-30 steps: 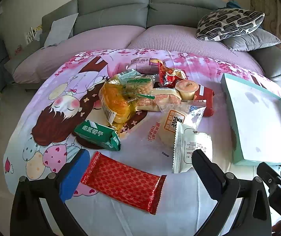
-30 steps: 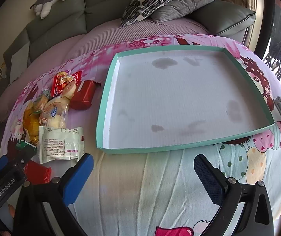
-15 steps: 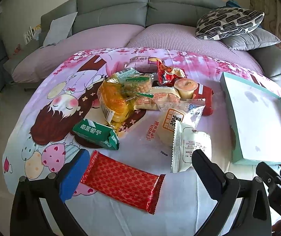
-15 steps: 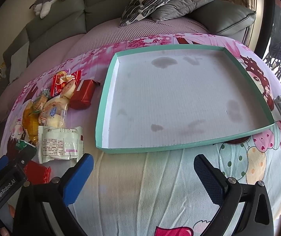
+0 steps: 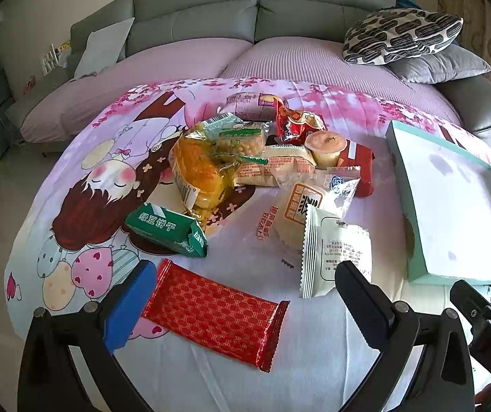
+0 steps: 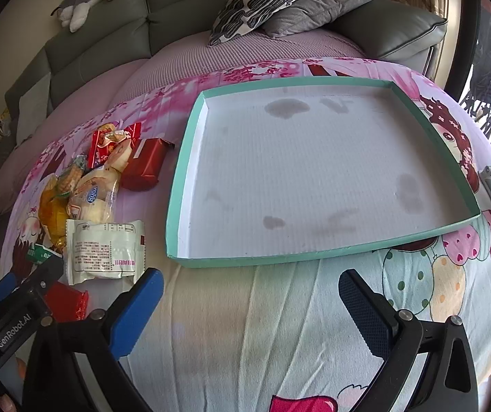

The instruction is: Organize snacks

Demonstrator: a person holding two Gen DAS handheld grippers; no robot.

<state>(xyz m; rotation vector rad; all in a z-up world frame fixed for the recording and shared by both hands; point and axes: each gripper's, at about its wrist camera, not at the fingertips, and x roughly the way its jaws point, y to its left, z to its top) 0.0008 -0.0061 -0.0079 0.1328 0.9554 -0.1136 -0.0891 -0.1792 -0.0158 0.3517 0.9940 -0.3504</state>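
A round counter (image 5: 314, 360) under a pink cartoon-print cloth (image 5: 108, 178) carries a heap of snack packets (image 5: 245, 158), a green biscuit pack (image 5: 166, 230), a red foil wrapper (image 5: 214, 312), a white pastry packet (image 5: 334, 254) and, to the right, a shallow teal-rimmed tray (image 6: 183, 185).

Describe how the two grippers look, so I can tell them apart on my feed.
Both match: black frames with silver pivot bolts. On the left gripper and the right gripper, one finger carries a blue pad, the other a dark textured pad. White "GenRobot.AI" lettering marks the left one.
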